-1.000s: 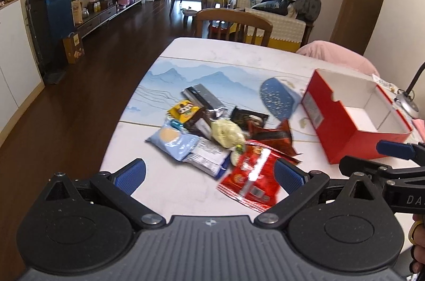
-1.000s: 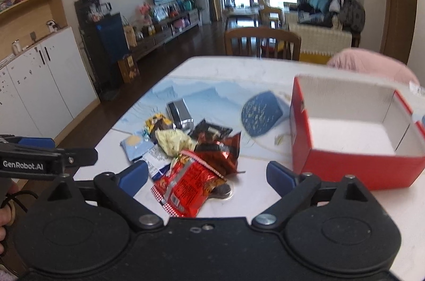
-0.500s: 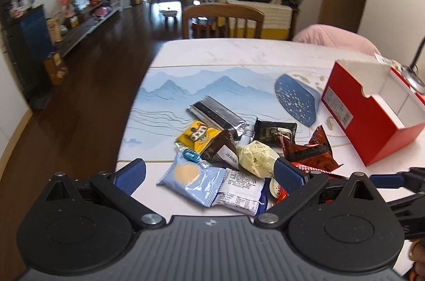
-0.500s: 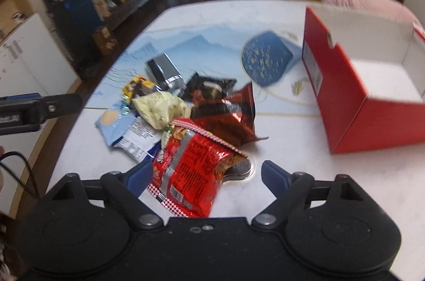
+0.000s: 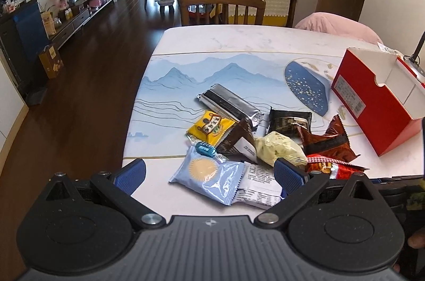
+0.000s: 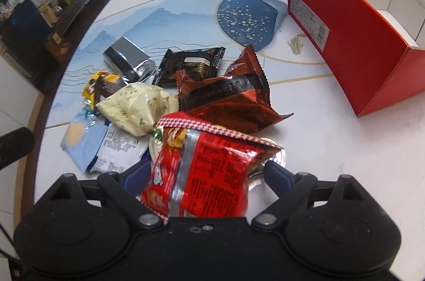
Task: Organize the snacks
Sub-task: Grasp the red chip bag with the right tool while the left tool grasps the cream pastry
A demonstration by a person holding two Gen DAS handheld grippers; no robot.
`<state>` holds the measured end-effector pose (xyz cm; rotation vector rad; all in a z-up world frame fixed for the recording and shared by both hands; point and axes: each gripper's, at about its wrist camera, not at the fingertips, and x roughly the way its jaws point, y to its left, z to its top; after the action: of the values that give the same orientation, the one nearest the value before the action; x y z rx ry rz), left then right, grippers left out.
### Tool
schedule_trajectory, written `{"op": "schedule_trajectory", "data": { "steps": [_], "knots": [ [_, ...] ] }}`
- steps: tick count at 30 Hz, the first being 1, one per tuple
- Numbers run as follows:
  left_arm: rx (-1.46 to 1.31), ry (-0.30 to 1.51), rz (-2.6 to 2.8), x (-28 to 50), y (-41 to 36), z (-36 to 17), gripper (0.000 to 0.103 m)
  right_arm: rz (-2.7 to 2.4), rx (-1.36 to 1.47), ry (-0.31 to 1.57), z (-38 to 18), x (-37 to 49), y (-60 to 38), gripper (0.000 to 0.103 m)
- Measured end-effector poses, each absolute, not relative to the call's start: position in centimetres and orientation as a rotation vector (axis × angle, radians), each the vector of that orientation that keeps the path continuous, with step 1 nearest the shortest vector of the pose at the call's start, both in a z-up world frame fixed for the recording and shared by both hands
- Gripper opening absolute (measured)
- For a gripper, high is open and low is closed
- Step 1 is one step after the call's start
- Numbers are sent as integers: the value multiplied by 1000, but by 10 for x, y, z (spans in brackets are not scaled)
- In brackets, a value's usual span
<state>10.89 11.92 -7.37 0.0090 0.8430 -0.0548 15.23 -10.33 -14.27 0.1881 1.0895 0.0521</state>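
A pile of snack packets lies on the white table. It holds a light-blue packet, a silver one, a yellow one, a cream one and a dark-red foil bag. My left gripper is open over the light-blue packet. My right gripper points steeply down with its jaws opening. The bright red snack bag lies between them, and I see no pad pressing on it. An open red box stands at the right, with nothing visible inside.
A black packet lies behind the foil bag. A wooden chair stands at the table's far edge and a pink cushion at the far right. The table's left edge drops to a dark wood floor.
Both grippers came down and closer to the pile. The right one now straddles the bright red bag. The left one shifted from over the red bag to over the light-blue packet.
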Motion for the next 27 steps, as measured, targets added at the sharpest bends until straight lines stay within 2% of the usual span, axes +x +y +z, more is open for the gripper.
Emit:
{"op": "schedule_trajectory", "data": {
  "steps": [3, 7, 11, 25, 27],
  "knots": [
    [14, 845, -65, 115, 120, -74, 103, 33, 164, 1077, -144, 155, -98, 90],
    [26, 849, -94, 121, 114, -77, 103, 56, 155, 1066, -141, 154, -97, 73],
    [38, 865, -122, 125, 106, -84, 103, 76, 152, 1056, -139, 152, -103, 67],
    [155, 898, -268, 168, 40, -110, 103, 51, 188, 1013, -121, 128, -157, 66],
    [180, 901, -279, 172, 33, -118, 97, 39, 199, 1008, -121, 124, -164, 66]
  ]
}}
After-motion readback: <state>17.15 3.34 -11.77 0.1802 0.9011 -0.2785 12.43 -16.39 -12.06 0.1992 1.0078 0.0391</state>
